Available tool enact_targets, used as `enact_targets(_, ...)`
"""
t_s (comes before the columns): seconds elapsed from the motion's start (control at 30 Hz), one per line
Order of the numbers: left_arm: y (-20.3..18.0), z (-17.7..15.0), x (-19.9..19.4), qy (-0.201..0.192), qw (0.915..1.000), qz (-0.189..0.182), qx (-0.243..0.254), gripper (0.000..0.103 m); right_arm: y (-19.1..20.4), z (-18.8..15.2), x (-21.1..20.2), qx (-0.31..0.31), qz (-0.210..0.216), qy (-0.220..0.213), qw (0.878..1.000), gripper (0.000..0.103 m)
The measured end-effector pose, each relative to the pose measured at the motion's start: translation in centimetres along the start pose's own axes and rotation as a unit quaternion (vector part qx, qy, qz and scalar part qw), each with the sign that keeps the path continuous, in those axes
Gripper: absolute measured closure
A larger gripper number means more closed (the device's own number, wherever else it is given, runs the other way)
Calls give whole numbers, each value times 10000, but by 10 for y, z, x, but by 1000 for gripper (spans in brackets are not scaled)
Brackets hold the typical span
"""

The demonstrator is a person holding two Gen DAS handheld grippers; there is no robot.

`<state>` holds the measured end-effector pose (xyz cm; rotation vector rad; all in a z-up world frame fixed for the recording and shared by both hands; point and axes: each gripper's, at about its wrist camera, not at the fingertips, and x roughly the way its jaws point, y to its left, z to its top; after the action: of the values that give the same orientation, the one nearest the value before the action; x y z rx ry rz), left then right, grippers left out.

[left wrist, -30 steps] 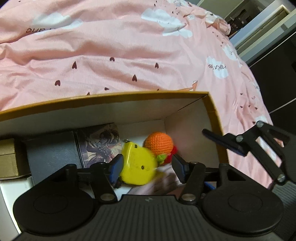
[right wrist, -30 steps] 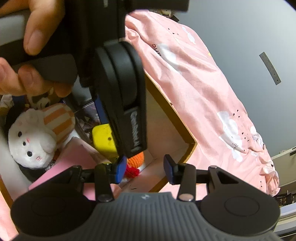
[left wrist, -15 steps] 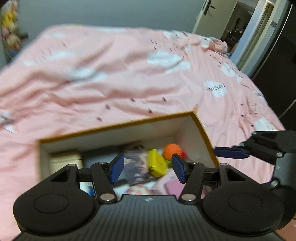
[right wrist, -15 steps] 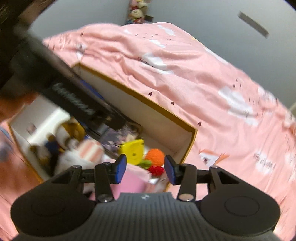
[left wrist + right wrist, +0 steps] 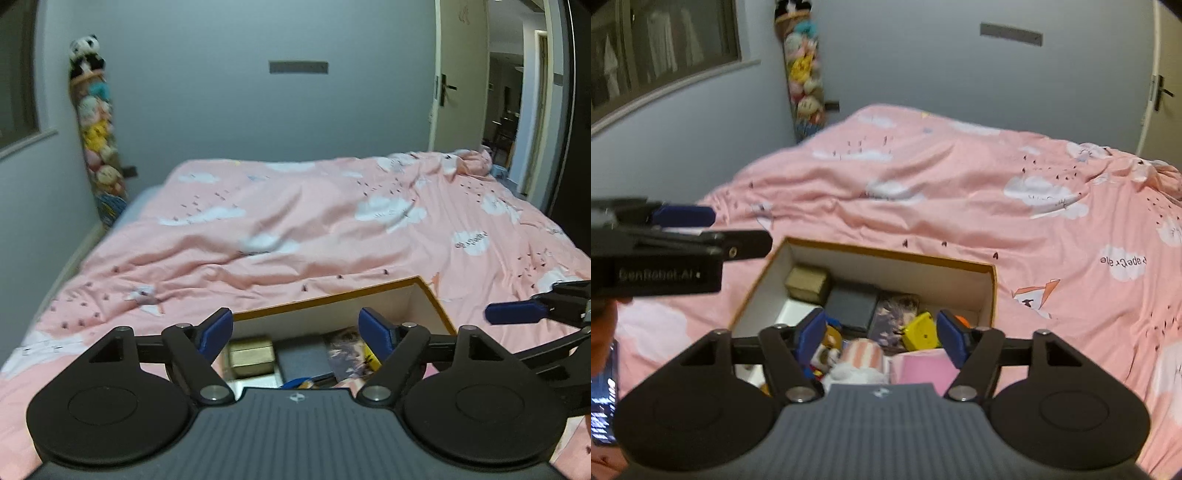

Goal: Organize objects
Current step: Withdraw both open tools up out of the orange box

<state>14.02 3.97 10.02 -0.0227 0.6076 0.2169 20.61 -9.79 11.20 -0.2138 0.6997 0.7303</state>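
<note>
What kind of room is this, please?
Most likely a bedroom in a home: a wide bed under a pink quilt with cloud prints, a hanging column of plush toys in the corner, and a door to another room.

Both claws, left (image 5: pixel 295 330) and right (image 5: pixel 881 334), now sit above the box (image 5: pixel 871 258), jaws just opening, seemingly empty.
</note>
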Motion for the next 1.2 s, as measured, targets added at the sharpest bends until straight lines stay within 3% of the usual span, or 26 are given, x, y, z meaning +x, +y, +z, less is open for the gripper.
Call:
enact_targets(0.23, -5, -43, -22, -154, 9993, 354, 25, 11, 23, -27, -27, 333, -150, -477, 9982, 24)
enact_targets(0.43, -5, -80, -16, 97, 9986, 446, -283, 11, 30, -59, -27, 591, -349, -650, 9955, 24)
enact_targets(0.6, -4, -103, -12, 166, 9968, 559, -545, 11, 36, -81, -20, 527, -756, -716, 9932, 24)
enact_targets(0.83, -6, -114, -3, 328, 9967, 562, -483, 11, 36, -101, -11, 585, -848, -674, 9924, 24)
enact_targets(1.2, -6, -115, -1, 336, 9971, 479, -477, 11, 37, -102, 2, 547, -862, -525, 9934, 24)
